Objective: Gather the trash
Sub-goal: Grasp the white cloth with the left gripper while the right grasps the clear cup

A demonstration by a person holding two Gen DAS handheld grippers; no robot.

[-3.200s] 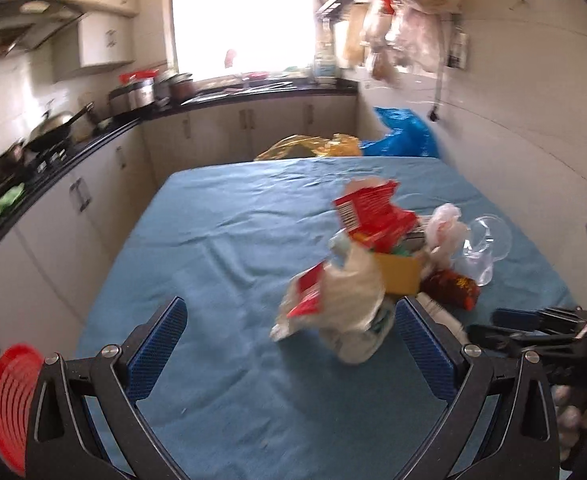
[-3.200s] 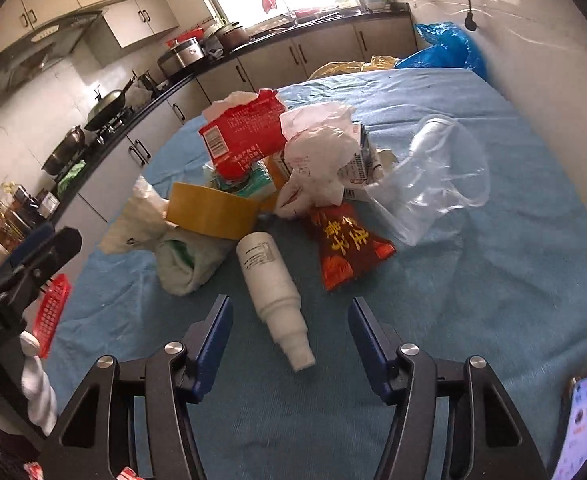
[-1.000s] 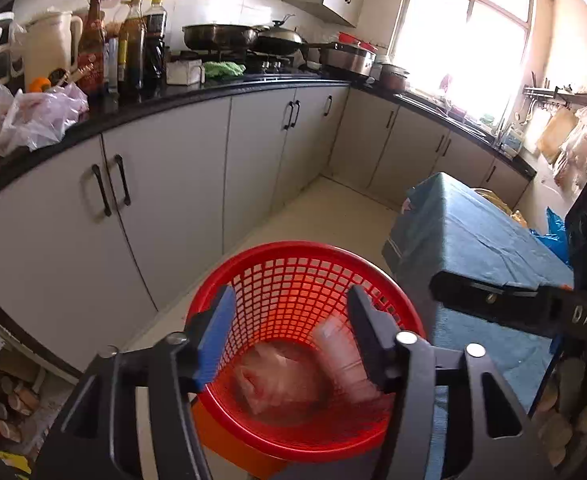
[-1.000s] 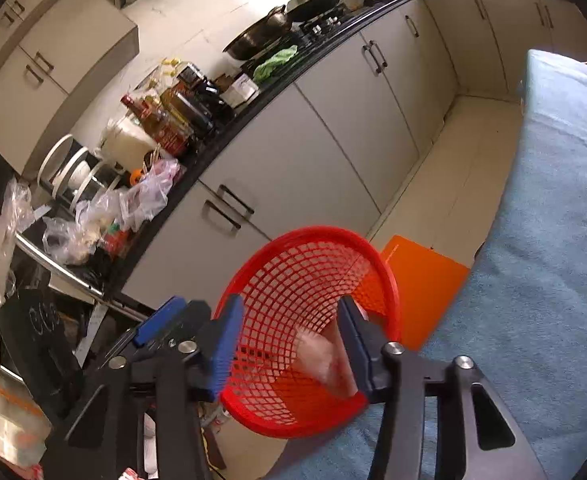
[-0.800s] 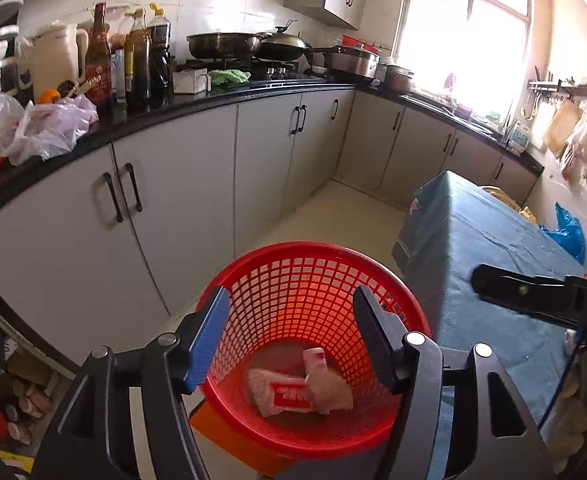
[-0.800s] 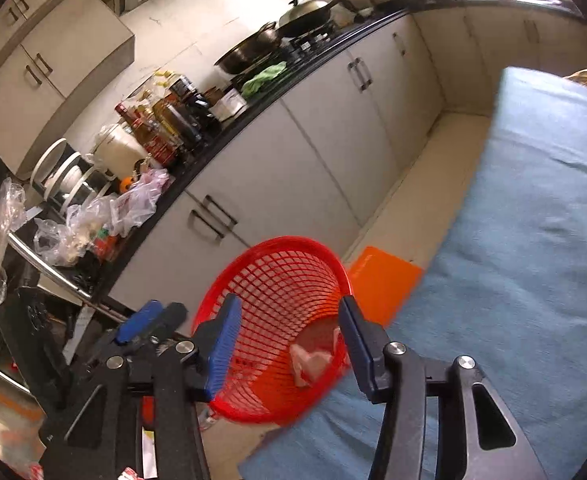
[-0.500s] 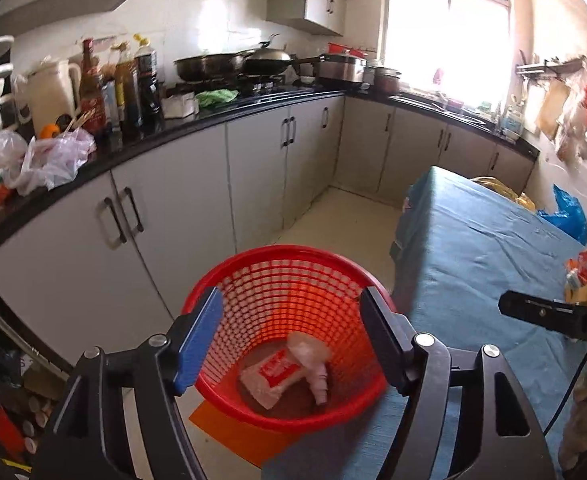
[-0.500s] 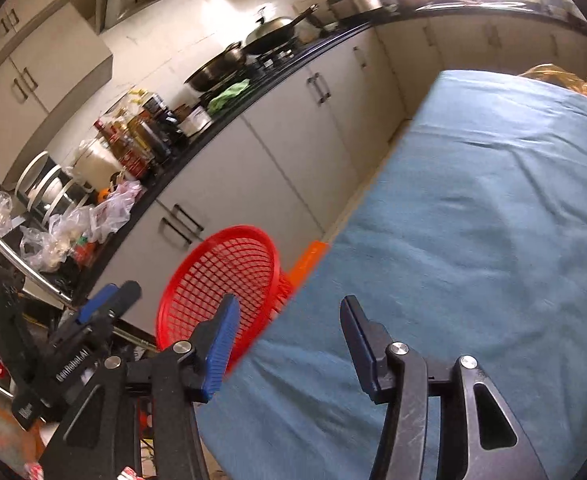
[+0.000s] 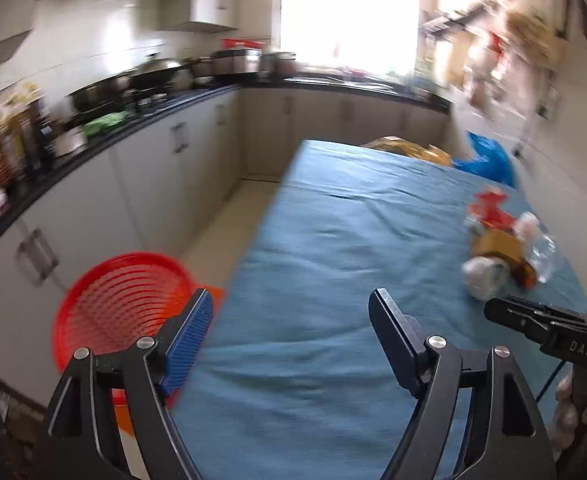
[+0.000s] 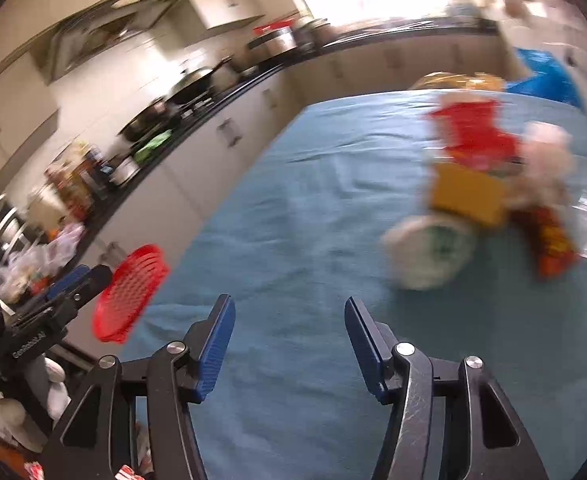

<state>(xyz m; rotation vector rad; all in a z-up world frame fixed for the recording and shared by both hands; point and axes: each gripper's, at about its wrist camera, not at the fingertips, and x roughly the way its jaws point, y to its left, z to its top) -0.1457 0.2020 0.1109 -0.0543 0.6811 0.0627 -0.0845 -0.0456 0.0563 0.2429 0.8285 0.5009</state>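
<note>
Right wrist view: both my left gripper and right gripper are empty with fingers spreading, red basket on the floor, blurry trash pile left on the counter, maybe five-ish bits.

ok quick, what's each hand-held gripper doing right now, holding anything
Left hand-held gripper: jaws opening, nothing between them.
Right hand-held gripper: jaws opening, nothing between them.
</note>
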